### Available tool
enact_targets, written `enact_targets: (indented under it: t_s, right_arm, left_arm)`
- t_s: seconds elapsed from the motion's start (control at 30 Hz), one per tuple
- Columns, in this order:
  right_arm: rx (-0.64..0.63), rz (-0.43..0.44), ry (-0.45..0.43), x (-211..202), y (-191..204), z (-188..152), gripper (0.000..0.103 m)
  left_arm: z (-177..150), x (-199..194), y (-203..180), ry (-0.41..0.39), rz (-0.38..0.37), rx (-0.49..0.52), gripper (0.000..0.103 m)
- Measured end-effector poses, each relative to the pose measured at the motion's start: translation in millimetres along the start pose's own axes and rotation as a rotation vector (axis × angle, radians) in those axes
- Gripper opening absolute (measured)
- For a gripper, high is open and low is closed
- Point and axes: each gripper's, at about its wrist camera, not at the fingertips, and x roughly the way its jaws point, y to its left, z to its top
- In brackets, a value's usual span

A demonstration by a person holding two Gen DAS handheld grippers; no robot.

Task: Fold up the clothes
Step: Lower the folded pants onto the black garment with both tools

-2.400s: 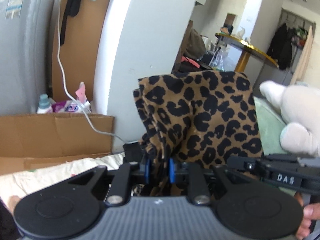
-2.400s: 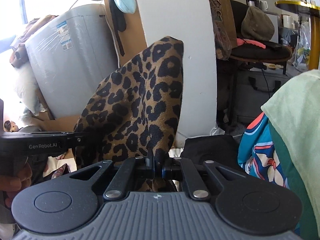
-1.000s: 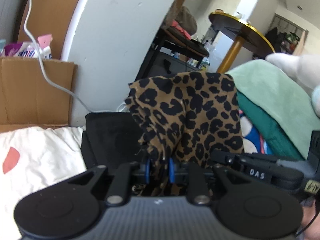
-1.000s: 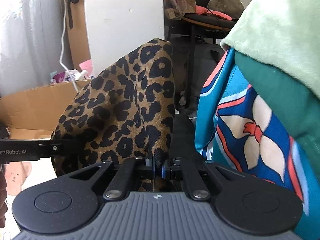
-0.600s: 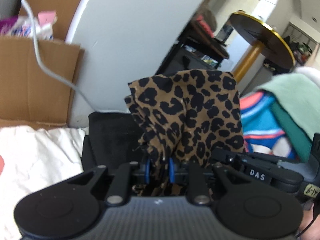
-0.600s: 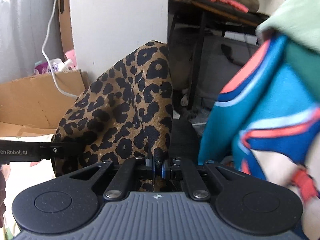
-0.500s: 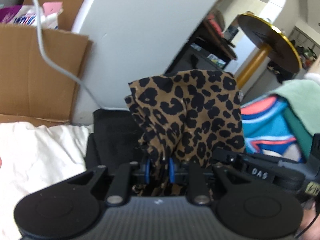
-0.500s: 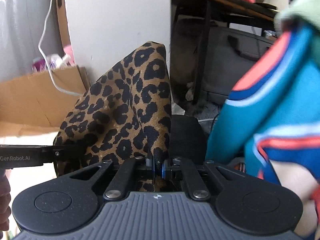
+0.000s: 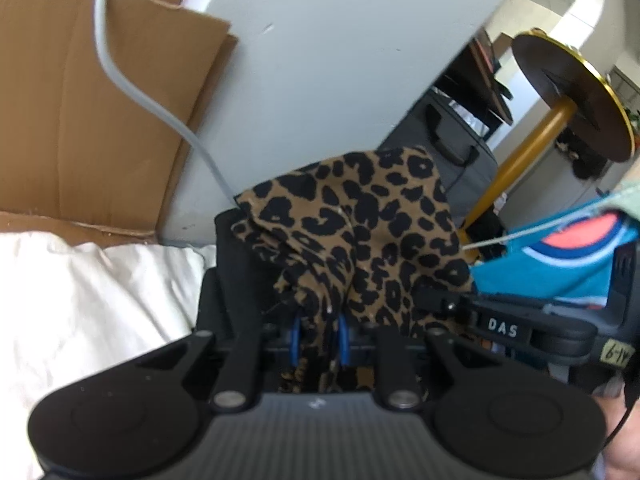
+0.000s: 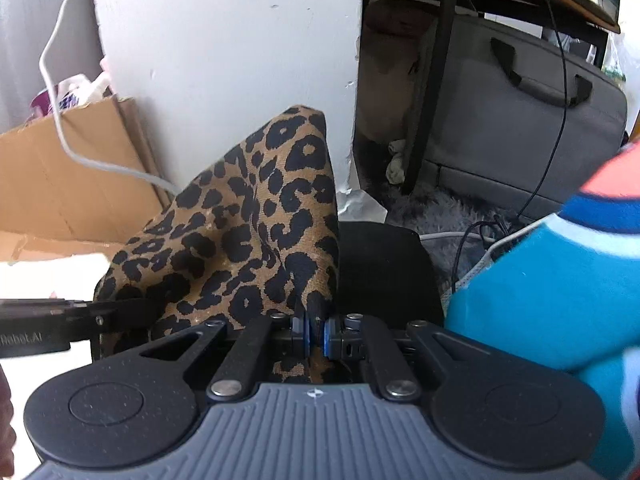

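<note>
Against the white pillar (image 9: pixel 340 80), which earlier filled the upper views with the grey drum and hanging clothes beside it, the scene is now seen from lower down: its foot is reached, and the cardboard box (image 9: pixel 92 120) to its left and the black folded garment (image 9: pixel 240 280) at its base have come close. The leopard-print cloth (image 9: pixel 360 240) has been carried down and across with both grippers, its shape between them unchanged. This is judged to be the lowering of a half-folded piece towards the white bedding (image 9: pixel 88 304) left of the pillar's foot, where it can be laid flat for the next fold; the laying down is not yet done.

The left gripper (image 9: pixel 319 338) is closed on a bunched edge of the cloth, the blue pads kept slightly apart by the thickness of fabric. The right gripper (image 10: pixel 315 334) is pinched almost fully together on a thin edge of the same cloth. To the right of the pillar a teal, orange and white garment (image 10: pixel 560 300) is seen close by, blurred.

Writing that can be read: "DAS" (image 9: pixel 502 328) on the right gripper's arm in the left view, a partly hidden tag beside it, and "Robot.AI" (image 10: pixel 24 340), cut off, on the left gripper's arm in the right view
</note>
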Motion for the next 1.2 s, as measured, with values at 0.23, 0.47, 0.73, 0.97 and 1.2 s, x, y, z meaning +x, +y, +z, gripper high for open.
enact_targets:
  t_s: [0.23,0.47,0.73,0.97,1.2]
  right_arm:
    - [-0.050,-0.017,0.023,29.3,6.6,6.4,0.006]
    - [-0.105,-0.054,-0.108,9.1,12.7,-6.0,0.038]
    - [-0.083,0.009,-0.140,-10.2,3.2,-29.5,0.038]
    - [-0.053,0.029,-0.092,22.1,1.6,-30.8,0.038]
    - [-0.093,-0.036,-0.059,42.3,-5.2,-32.0,0.038]
  left_arm:
    - [7.3,15.5,10.0,-0.010,0.026,0.021,0.021]
    - [4.6,8.6,16.8,-0.004,0.153,0.108,0.042]
    - [7.8,-13.2,-7.0,-0.117,0.171,0.270,0.021]
    - [9.3,20.0,-19.1,-0.041,0.121,0.379,0.013]
    - [18.6,45.1,3.2,0.014,0.211,0.299,0.003]
